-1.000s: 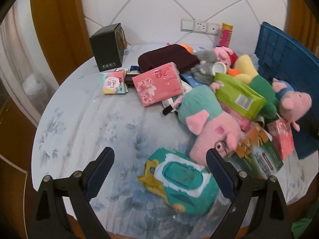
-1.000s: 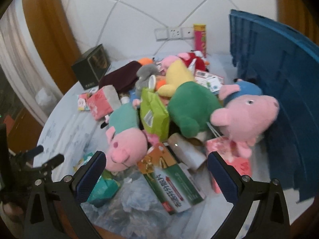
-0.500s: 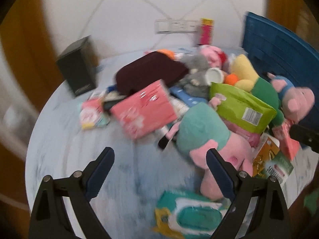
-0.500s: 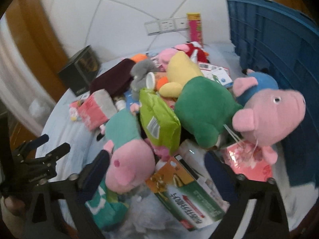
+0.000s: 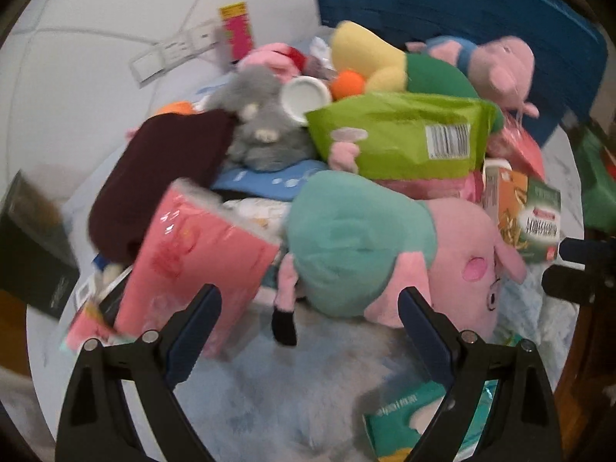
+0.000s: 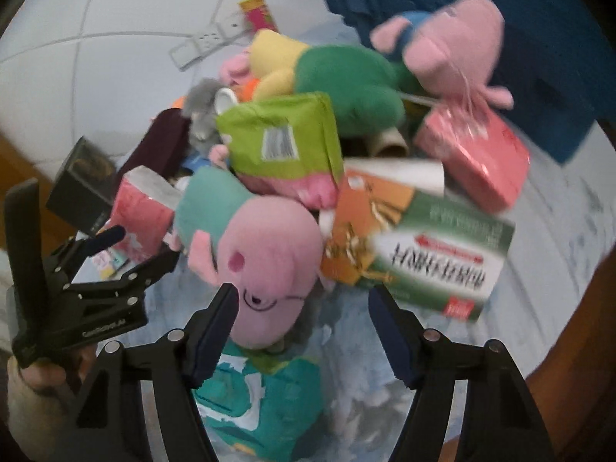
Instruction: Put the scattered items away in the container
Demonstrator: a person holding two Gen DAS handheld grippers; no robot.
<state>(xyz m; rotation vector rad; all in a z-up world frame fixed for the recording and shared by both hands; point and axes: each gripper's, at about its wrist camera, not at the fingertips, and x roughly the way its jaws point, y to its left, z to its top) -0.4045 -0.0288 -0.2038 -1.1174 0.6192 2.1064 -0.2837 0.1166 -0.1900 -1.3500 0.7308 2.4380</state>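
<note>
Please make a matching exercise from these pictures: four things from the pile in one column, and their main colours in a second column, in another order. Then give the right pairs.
Things:
1. crate
2. snack bag with barcode
3. tissue pack beside the left gripper
4. elephant plush

Colours:
A. grey
B. blue
C. pink
D. lime green

Pairs: 1-B, 2-D, 3-C, 4-A

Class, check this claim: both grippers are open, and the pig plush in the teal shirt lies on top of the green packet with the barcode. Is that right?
Not quite. The green packet lies partly on top of the pig plush, as the left wrist view shows. Both the left gripper and right gripper are indeed open.
</note>
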